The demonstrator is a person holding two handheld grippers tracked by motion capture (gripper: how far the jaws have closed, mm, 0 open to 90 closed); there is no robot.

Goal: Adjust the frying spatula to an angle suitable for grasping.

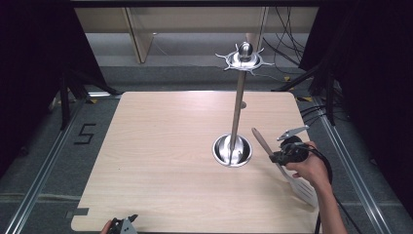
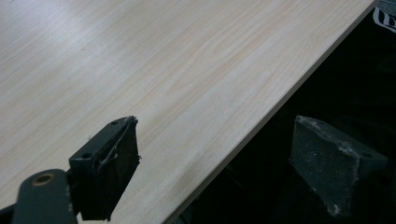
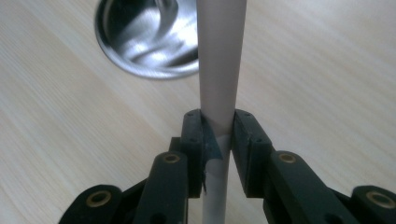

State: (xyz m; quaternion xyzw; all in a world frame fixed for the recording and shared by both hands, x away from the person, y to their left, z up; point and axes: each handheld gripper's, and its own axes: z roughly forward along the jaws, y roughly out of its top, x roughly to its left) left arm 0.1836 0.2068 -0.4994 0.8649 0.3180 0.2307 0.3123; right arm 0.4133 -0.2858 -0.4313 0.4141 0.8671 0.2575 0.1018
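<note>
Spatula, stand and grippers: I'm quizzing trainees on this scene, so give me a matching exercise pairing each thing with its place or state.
Things:
1. spatula
2. stand
3. left gripper
4. right gripper

Places or states:
A. open, over the table's near edge
B. upright on the table, ring of hooks on top
C. shut on a handle
D. held by its handle, slotted blade toward the person

Pairs: 1-D, 2-B, 3-A, 4-C
</note>
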